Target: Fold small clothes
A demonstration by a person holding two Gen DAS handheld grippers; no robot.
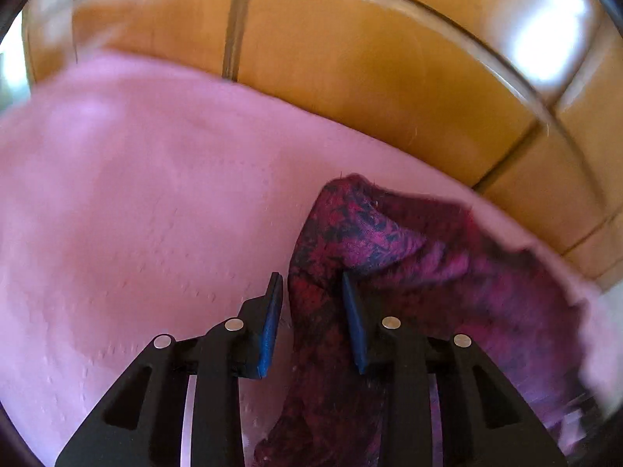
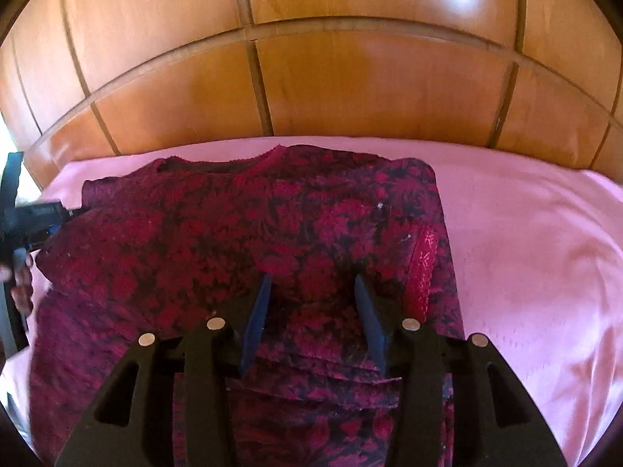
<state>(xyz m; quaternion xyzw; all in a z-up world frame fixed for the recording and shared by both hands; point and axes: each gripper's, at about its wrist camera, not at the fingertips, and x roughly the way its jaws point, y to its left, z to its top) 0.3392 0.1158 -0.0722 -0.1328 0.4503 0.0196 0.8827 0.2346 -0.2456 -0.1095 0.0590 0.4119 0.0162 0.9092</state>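
Observation:
A dark red and black floral top (image 2: 272, 225) lies spread on the pink sheet (image 2: 525, 253), neckline toward the headboard, with a red-trimmed edge (image 2: 422, 272) folded in at its right side. My right gripper (image 2: 313, 292) hovers over the top's lower middle with its jaws apart and nothing pinched. In the left wrist view a raised ridge of the same top (image 1: 350, 233) runs between the jaws of my left gripper (image 1: 311, 295). The right pad touches the cloth, while a sliver of sheet shows beside the left pad. The left gripper's body (image 2: 35, 214) shows at the top's left edge.
A wooden panelled headboard (image 2: 350, 89) stands right behind the sheet's far edge. Bare pink sheet (image 1: 136, 214) stretches left of the garment in the left wrist view and right of it in the right wrist view. A hand (image 2: 21, 284) shows at the left rim.

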